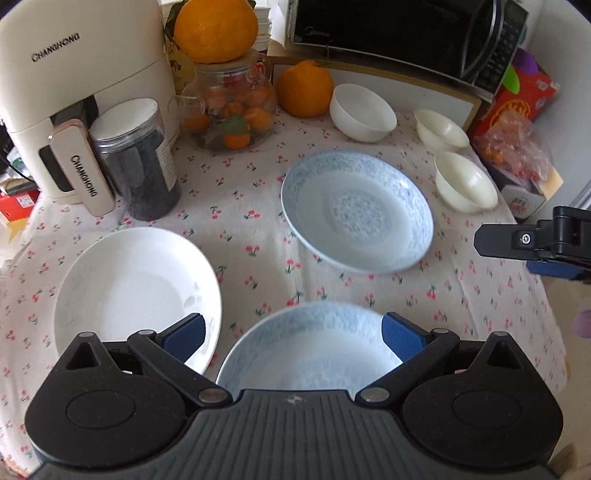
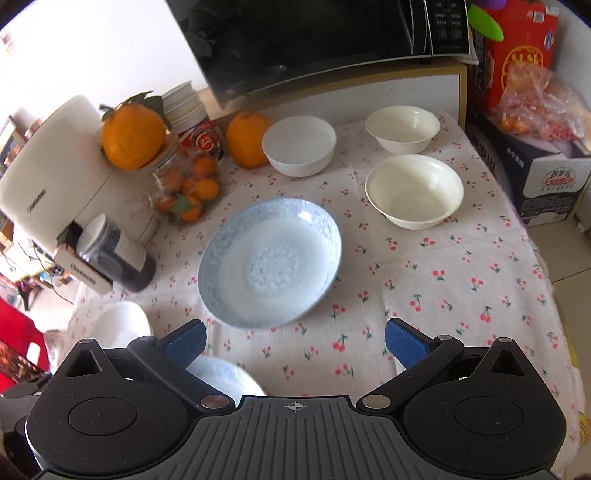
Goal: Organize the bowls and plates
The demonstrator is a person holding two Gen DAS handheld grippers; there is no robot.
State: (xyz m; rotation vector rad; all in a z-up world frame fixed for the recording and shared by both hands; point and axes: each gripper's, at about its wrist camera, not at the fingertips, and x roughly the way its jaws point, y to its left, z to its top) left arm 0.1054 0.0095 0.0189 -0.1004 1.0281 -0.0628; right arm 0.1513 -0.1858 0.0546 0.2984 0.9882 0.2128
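**Plates and bowls spread over the cherry-print cloth**

On the cherry-print tablecloth (image 2: 461,280) every dish sits empty. Nearest the left gripper (image 1: 293,334) lies a blue-patterned plate (image 1: 310,350), right between its blue pads, which stand wide apart and do not touch the rim. Just to the left of it sits a plain white plate (image 1: 129,291), partly under the left pad. Farther off, in the middle of the table, rests a second blue-patterned plate (image 2: 269,262), well apart from the others.

Along the far right stand three bowls, none stacked: a white bowl (image 2: 299,146) beside a loose orange (image 2: 247,138), a cream bowl (image 2: 402,127) at the far corner, and a nearer cream bowl (image 2: 413,190) just in front of it.

At the far left, a glass jar (image 1: 231,107) holds small oranges with a green leaf among them, and a large orange (image 1: 216,29) is perched on its lid. Beside it a clear canister (image 1: 135,158) with a white lid is filled with something dark; I cannot tell what. A cream appliance (image 1: 74,74) stands behind, a black microwave (image 1: 406,33) farther back.

The right gripper (image 2: 295,341) hangs over bare cloth, jaws spread open, holding nothing.
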